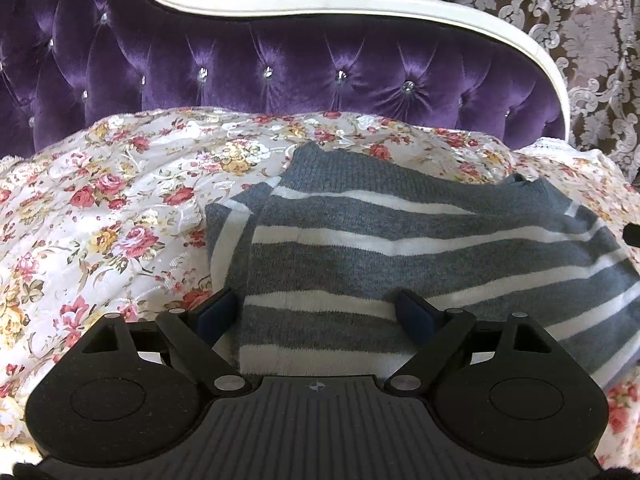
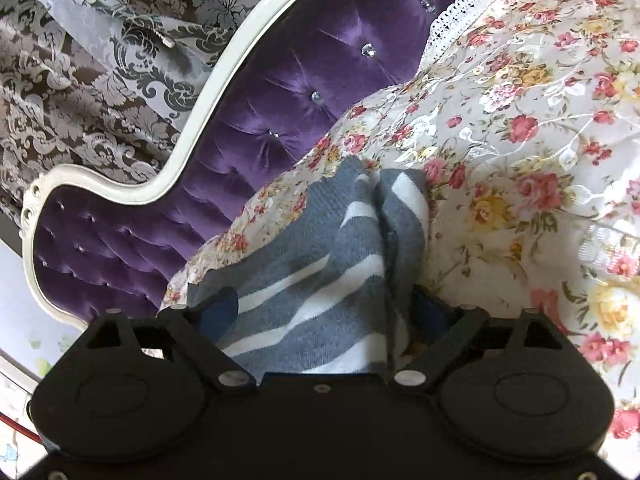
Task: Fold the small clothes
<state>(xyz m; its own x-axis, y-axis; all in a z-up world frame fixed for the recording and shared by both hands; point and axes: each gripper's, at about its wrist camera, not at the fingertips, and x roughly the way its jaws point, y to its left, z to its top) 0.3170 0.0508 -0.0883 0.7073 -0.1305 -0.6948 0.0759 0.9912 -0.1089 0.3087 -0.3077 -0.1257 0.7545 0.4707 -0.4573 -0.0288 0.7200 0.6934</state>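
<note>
A small grey knit sweater with white stripes (image 1: 380, 248) lies partly folded on the floral bedspread (image 1: 100, 200). My left gripper (image 1: 316, 312) is wide open, its blue-padded fingers (image 1: 216, 314) on either side of the sweater's near edge, with cloth lying between them. In the right wrist view the same sweater (image 2: 320, 264) runs bunched between the fingers (image 2: 218, 312) of my right gripper (image 2: 324, 312), which is also spread wide with the cloth lying in the gap. Neither gripper pinches the cloth.
A purple tufted velvet headboard (image 1: 280, 68) with a white frame (image 1: 360, 4) stands behind the bed. A grey damask curtain (image 1: 592, 48) hangs beyond it. The bedspread has a lace edge (image 2: 464, 16).
</note>
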